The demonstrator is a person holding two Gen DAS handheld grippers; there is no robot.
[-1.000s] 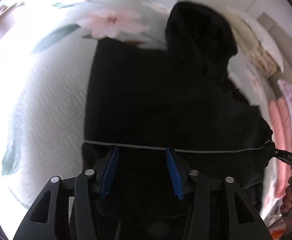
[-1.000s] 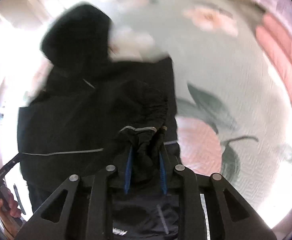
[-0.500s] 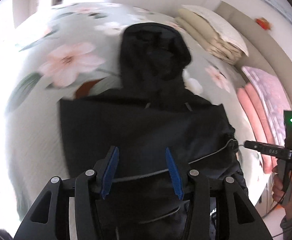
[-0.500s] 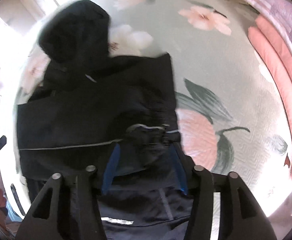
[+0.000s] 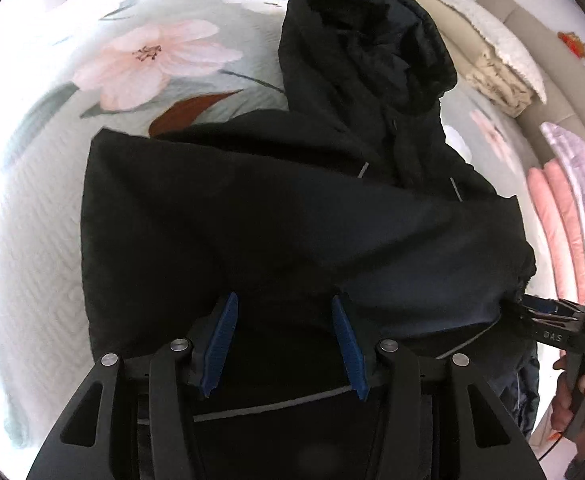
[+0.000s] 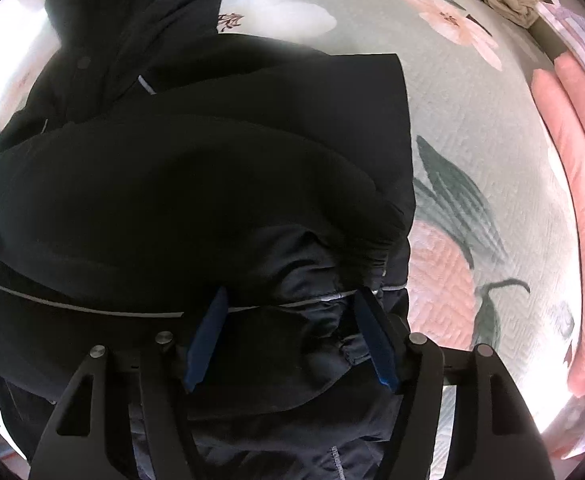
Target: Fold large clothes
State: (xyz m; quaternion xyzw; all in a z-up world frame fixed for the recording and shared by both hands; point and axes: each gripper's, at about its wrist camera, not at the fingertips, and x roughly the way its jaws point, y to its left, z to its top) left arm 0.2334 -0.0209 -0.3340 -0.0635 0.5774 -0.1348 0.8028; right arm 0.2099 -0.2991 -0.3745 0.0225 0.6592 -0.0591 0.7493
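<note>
We see the floral bedspread [image 5: 44, 208] under the black hooded jacket [image 5: 276, 216], lying flat, sleeve folded across. Our left gripper [image 5: 284, 338] hovers spread above the hem; our right gripper [image 6: 292, 336], jaws just opening, straddles the cuff [image 6: 356, 268], pinching nothing.

The left black two-finger gripper [image 5: 284, 344] has ribbed blue pads [image 5: 220, 344] on angular cut-out arms with silver round screws. The right black gripper [image 6: 290, 340] looks the same; its handle bears white lettering and a green light.
</note>
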